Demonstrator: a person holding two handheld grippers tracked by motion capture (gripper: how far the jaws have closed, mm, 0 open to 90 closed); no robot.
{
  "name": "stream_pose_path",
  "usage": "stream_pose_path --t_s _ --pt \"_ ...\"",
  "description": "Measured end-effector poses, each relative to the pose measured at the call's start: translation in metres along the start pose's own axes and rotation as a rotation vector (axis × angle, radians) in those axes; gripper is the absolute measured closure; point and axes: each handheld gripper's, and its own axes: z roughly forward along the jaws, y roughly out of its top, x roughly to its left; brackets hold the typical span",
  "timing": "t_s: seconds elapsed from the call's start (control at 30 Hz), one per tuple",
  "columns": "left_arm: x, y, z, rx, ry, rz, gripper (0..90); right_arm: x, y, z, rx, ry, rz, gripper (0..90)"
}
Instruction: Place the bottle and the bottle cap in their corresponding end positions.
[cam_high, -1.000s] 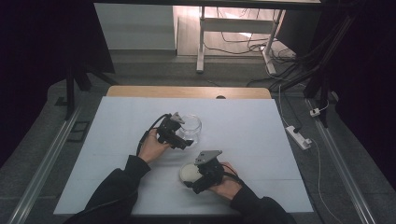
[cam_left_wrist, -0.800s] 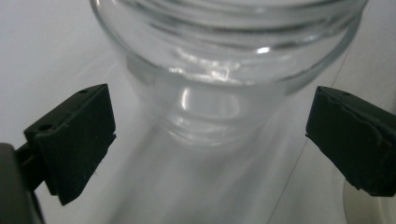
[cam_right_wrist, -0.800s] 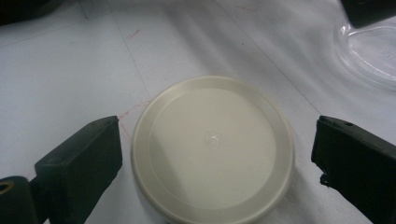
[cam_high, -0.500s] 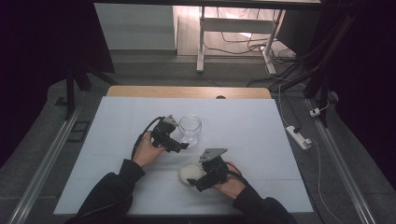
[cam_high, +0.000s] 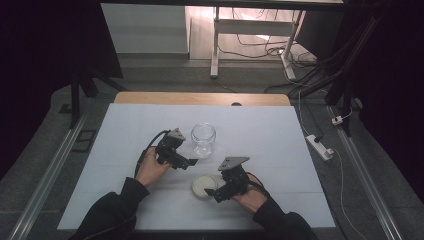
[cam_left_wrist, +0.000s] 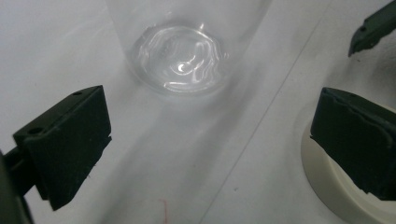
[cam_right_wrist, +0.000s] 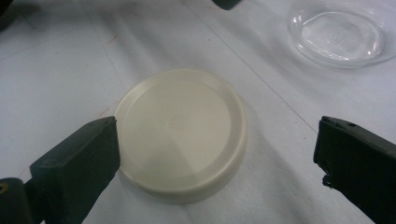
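Observation:
An empty clear glass jar (cam_high: 203, 137) stands upright in the middle of the white table (cam_high: 125, 140). My left gripper (cam_high: 190, 162) is just short of it on the near left, open, with the jar's base (cam_left_wrist: 182, 60) ahead of the jaws and nothing between them. A cream round lid (cam_high: 202, 185) lies flat nearer the front edge. My right gripper (cam_high: 216, 192) is low over the lid from its right, open. In the right gripper view the lid (cam_right_wrist: 182, 133) lies between the two spread jaws, the left jaw close to its rim.
The lid's edge (cam_left_wrist: 327, 186) shows beside the left gripper's right jaw, so the two grippers are close together. A wooden strip (cam_high: 200, 98) borders the table's far edge. A power strip (cam_high: 318, 146) lies on the floor to the right.
My left gripper has drawn back from the jar toward the near side, leaving the jar standing alone. The right gripper has stayed beside the lid.

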Motion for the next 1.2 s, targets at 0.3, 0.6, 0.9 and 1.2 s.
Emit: stream_pose_path --t_s 0.3,0.6,0.9,1.2 --pt "-0.010 -0.014 -0.011 -0.002 0.001 0.006 0.0 -0.003 -0.002 -0.005 0.001 -0.034 0.010 0.1" --pt "-0.020 -0.030 -0.025 -0.014 -0.009 -0.002 0.0 -0.005 -0.006 -0.014 0.001 -0.053 0.025 0.0" --pt "-0.027 -0.046 -0.041 -0.028 -0.014 -0.024 0.0 -0.008 -0.015 -0.030 -0.012 -0.089 0.050 0.0" --pt "-0.031 -0.068 -0.061 -0.049 0.007 -0.059 0.0 -0.011 -0.025 -0.045 -0.022 -0.118 0.081 0.0"
